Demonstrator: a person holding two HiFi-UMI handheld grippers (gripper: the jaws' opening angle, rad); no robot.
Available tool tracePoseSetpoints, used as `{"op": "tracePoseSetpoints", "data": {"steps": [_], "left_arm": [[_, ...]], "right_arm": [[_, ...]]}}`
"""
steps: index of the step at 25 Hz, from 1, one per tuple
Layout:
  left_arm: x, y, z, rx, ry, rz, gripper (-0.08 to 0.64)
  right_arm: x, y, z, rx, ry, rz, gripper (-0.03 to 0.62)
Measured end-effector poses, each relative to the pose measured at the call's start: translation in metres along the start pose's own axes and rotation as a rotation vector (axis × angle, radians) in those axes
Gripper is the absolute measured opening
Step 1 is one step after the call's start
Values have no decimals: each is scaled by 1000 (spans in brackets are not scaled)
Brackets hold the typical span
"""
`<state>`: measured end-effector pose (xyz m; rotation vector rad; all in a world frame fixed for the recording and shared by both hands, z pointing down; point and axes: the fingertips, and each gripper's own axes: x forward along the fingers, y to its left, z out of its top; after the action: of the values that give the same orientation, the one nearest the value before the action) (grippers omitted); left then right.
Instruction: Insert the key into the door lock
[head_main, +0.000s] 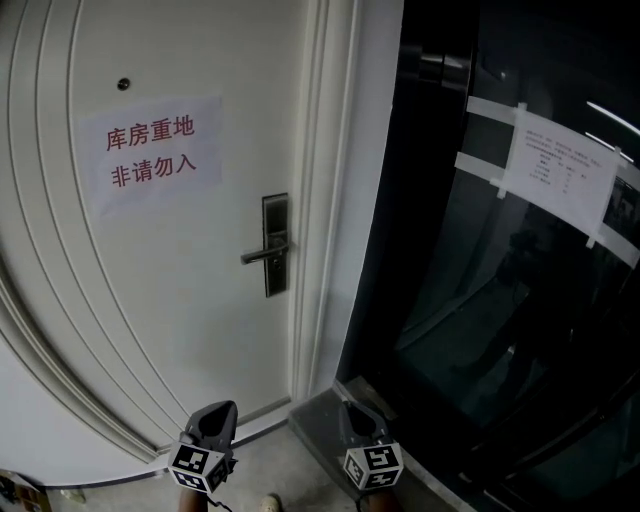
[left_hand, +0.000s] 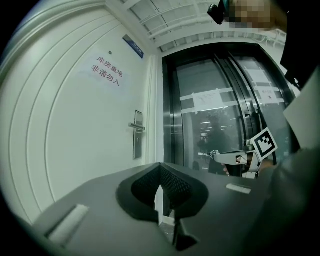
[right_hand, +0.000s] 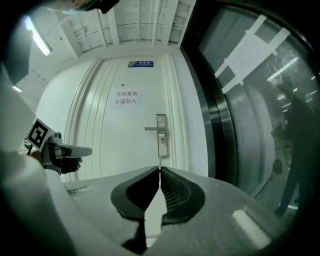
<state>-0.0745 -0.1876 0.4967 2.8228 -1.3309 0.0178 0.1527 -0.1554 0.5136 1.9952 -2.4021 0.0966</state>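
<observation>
The key (right_hand: 160, 162) shows only as a thin sliver at the tips of the clenched fingers of the right gripper (right_hand: 160, 170), well apart from the keyhole (right_hand: 161, 141) low on the lock plate (head_main: 277, 215) at the right edge of the door (head_main: 180, 300). Held so slightly, it could twist or slip if it meets the plate off-line, or catch the lever handle (head_main: 258, 256) just above. The left gripper (left_hand: 160, 167) is clenched on nothing and hangs beside it. There is open room straight ahead, while the door frame (head_main: 325, 200) and dark glass panel (head_main: 480, 300) crowd the right.
</observation>
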Motion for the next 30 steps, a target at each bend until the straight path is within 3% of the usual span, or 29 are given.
{"op": "tracePoseSetpoints", "data": {"steps": [19, 30], "left_arm": [[84, 103, 10, 12, -25, -141, 3], [123, 127, 8, -5, -41, -129, 3]], "right_arm": [[110, 17, 13, -15, -19, -118, 9], [161, 4, 29, -75, -36, -92, 9]]}}
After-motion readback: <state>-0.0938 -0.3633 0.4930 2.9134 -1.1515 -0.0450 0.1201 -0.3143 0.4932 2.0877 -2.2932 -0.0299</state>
